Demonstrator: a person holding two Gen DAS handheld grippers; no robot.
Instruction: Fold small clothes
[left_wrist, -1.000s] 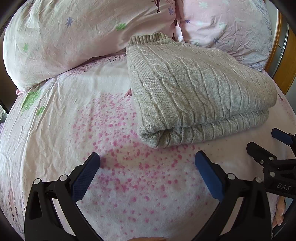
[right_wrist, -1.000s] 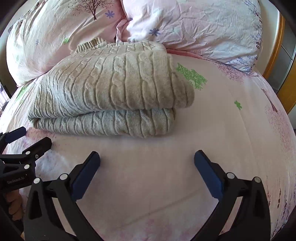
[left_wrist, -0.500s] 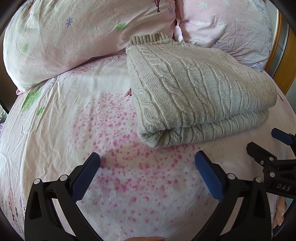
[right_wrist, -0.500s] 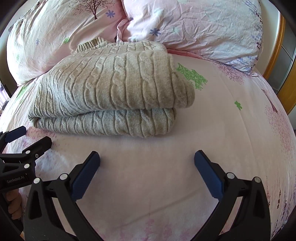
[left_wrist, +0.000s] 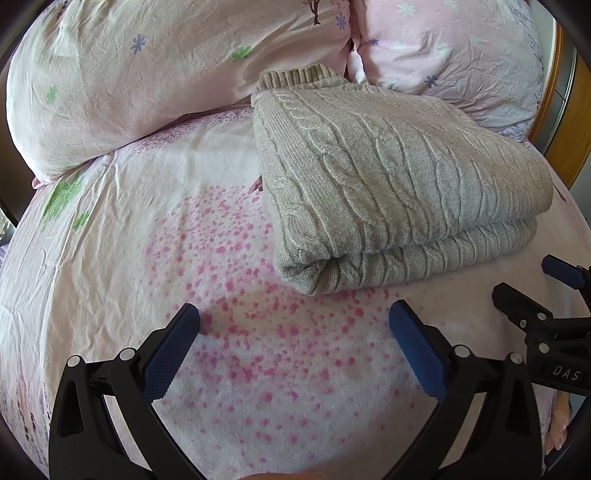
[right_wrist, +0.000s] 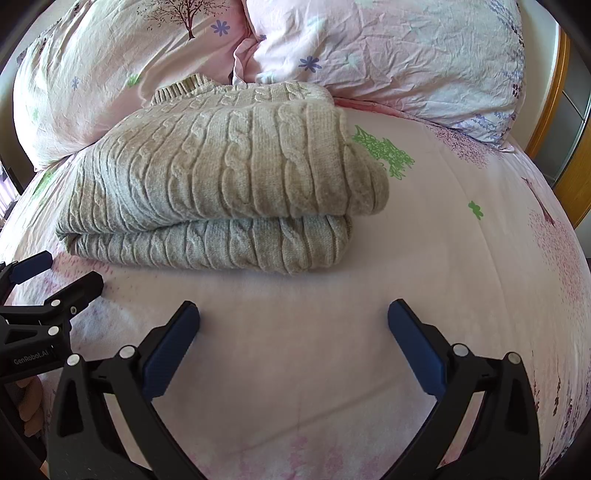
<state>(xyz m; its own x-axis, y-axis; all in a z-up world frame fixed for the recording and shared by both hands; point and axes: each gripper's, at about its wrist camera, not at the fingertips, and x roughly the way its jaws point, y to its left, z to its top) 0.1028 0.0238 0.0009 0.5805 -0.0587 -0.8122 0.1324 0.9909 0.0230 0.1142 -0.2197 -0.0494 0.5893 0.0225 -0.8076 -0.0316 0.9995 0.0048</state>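
Observation:
A grey cable-knit sweater (left_wrist: 388, 177) lies folded in a neat stack on the pink bed sheet (left_wrist: 147, 240), its ribbed hem toward the pillows. It also shows in the right wrist view (right_wrist: 221, 177). My left gripper (left_wrist: 293, 347) is open and empty, a short way in front of the sweater's near left corner. My right gripper (right_wrist: 293, 345) is open and empty, in front of the sweater's near edge. Each gripper shows at the edge of the other's view: the right one (left_wrist: 532, 291) and the left one (right_wrist: 55, 277).
Two pink flowered pillows (left_wrist: 147, 74) (left_wrist: 454, 48) lean at the head of the bed behind the sweater. A wooden bed frame (right_wrist: 565, 122) runs along the right. The sheet (right_wrist: 461, 240) lies bare right of the sweater.

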